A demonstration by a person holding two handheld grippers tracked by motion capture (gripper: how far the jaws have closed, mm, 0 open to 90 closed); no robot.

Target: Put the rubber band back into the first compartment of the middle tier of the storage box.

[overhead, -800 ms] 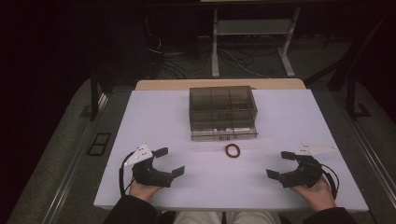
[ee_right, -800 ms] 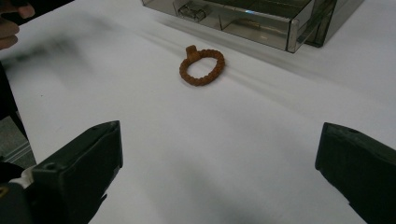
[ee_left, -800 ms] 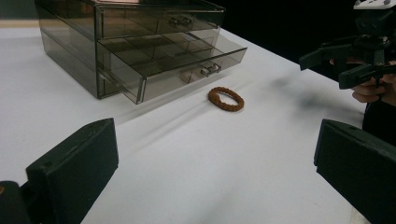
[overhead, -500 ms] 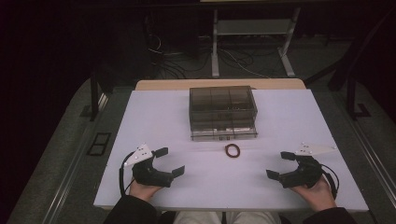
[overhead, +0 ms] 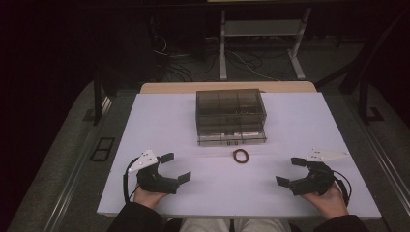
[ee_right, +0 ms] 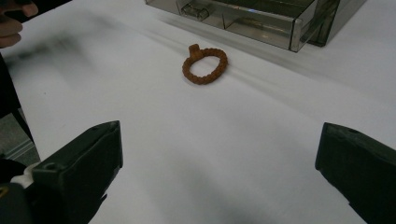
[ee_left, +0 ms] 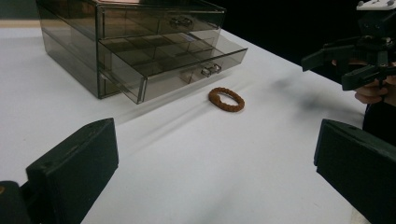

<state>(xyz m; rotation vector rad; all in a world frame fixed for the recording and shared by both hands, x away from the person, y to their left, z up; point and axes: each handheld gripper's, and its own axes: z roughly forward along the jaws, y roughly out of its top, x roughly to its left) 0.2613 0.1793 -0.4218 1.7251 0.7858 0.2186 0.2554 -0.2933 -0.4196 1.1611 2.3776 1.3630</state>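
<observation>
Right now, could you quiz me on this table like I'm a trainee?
1. True or false: the bottom drawer of the drawer box is pulled out.
2. What lies in front of the box: A a brown braided ring, B a spoon, C a cup?
3. Are the left gripper and right gripper open or shut?

Key: 1 true. 2 A. 3 Both open, holding nothing, apart from the ring.
</observation>
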